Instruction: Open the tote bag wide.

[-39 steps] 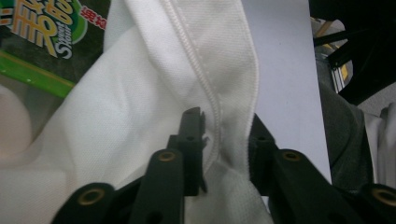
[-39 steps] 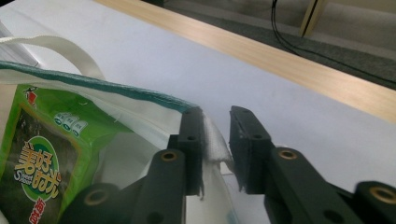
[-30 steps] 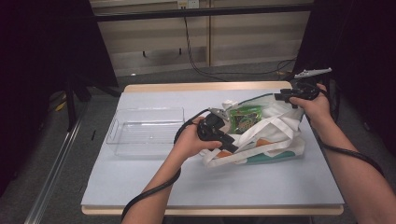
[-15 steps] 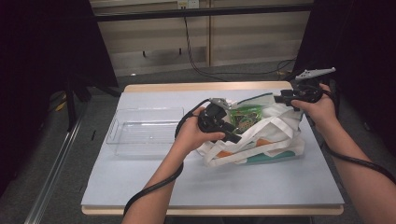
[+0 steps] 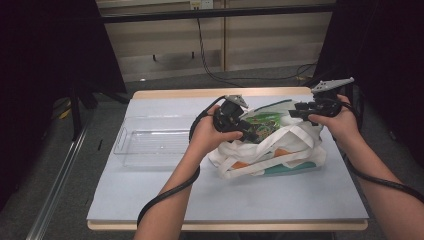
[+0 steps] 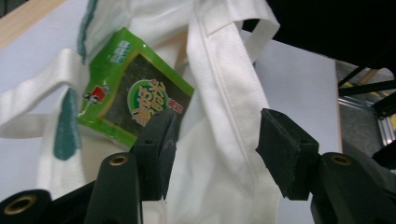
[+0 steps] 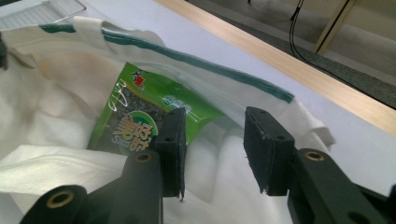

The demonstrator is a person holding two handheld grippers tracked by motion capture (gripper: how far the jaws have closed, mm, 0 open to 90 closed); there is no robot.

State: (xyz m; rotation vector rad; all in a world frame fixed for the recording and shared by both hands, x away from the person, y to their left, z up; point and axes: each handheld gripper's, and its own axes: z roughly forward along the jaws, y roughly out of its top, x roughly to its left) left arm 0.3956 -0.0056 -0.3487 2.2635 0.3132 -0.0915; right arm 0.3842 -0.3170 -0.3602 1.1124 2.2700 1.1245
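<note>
Hovering over the white tote bag [image 5: 280,150], we keep both grippers, left [image 6: 212,140] and right [image 7: 212,144], with jaws apart, empty (probably readying to spread its mouth); the green snack packet [image 7: 140,116] lies inside.

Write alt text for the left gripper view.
A green snack packet lies in the mouth of a white cloth bag, seen past the open left gripper. The bag rests on a pale table.
</note>
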